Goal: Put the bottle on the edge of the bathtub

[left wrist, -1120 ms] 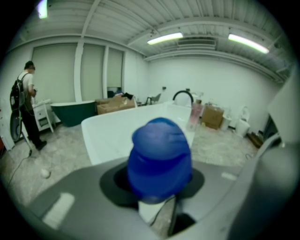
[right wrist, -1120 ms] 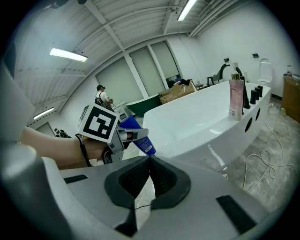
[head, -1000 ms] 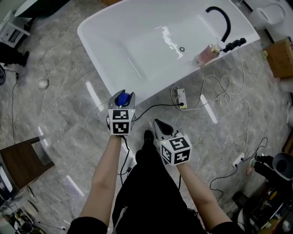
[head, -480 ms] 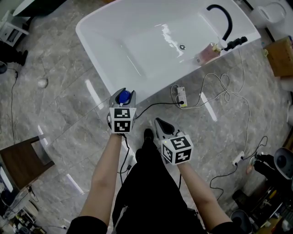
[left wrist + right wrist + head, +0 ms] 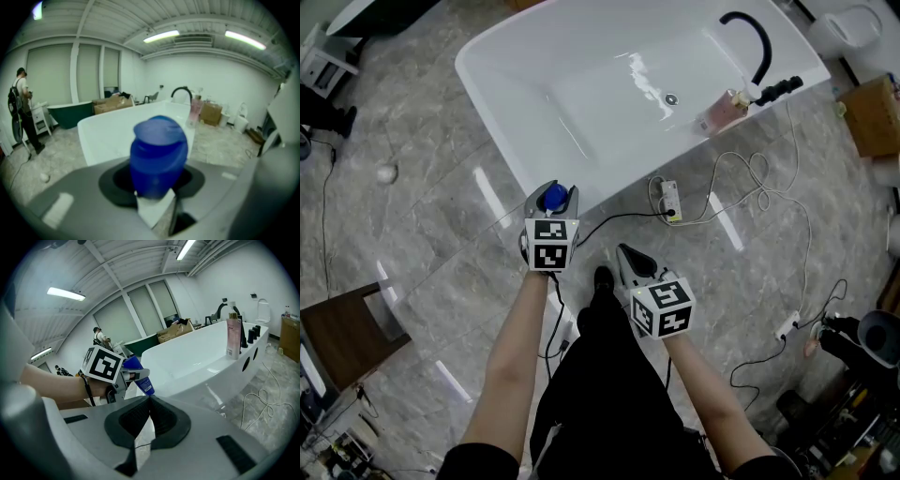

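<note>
Task object: blue bottle [image 5: 158,154], a capped plastic container with a pale label on its body.
Location of object: carried off the floor in the left gripper [image 5: 551,202], just short of the near wall of the white bathtub [image 5: 619,173]; not yet on the rim.
Expected handling: probably light and stiff, with a smooth, slippery skin; unlikely to break, though it could pivot or slide in a loose pinch.
Best hold: across the body below the cap, where the sides look widest and the pads get most contact.
Left gripper: jaws partly spread and pinching the bottle, whose cap rises above them; they have just been opening slightly, with the bottle between them.
Right gripper [image 5: 630,255]: jaws pressed together, with nothing between them; held apart from the bottle, to its right.
Placement risk: the rim looks glossy and narrow, so the base should sit flat before release.
Other item: pink bottle [image 5: 717,114] standing on the far rim beside the black faucet [image 5: 750,33].
</note>
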The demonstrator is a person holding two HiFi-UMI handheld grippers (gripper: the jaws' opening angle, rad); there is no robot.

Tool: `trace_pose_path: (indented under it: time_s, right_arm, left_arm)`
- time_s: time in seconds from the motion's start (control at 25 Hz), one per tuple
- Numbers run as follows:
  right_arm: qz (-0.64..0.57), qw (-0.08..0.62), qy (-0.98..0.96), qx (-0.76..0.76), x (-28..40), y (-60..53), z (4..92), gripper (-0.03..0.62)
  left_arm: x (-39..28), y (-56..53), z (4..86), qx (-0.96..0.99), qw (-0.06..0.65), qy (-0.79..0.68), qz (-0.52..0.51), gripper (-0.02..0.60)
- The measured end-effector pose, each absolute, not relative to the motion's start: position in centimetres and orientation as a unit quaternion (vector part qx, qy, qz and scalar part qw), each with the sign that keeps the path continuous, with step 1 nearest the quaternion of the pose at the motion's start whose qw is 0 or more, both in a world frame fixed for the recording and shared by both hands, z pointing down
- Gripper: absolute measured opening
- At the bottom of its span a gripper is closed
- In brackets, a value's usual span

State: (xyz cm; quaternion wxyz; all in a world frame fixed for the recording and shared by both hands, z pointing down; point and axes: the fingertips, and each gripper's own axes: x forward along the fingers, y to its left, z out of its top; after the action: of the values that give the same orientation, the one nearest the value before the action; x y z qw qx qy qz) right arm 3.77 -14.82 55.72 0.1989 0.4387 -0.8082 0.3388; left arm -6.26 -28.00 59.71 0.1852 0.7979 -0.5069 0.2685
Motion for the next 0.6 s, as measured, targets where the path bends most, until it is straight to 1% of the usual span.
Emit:
trace_pose_path:
  time_s: [0.12,0.28,0.6]
  right_arm:
    - [0.338,0.198,-0.809,0.439,3.7,-14.7,55.6,0.003]
    - [0.336,0.198,-0.809,0.439,3.7,-14.4,55.5,0.003]
    - [0.331,0.197,-0.811,0.440,3.6,-13.4,55.0,0.003]
  left_arm:
    - [-6.3,-28.1,59.8,0.798,0.187,-0.506,0.271,0.166]
    - [-6.0,-28.1,59.6,0.800,0.193,-0.501,0.268,0.213]
    - [-6.1,-26.9,59.4,0.799,0.199,-0.497,0.272,0.244]
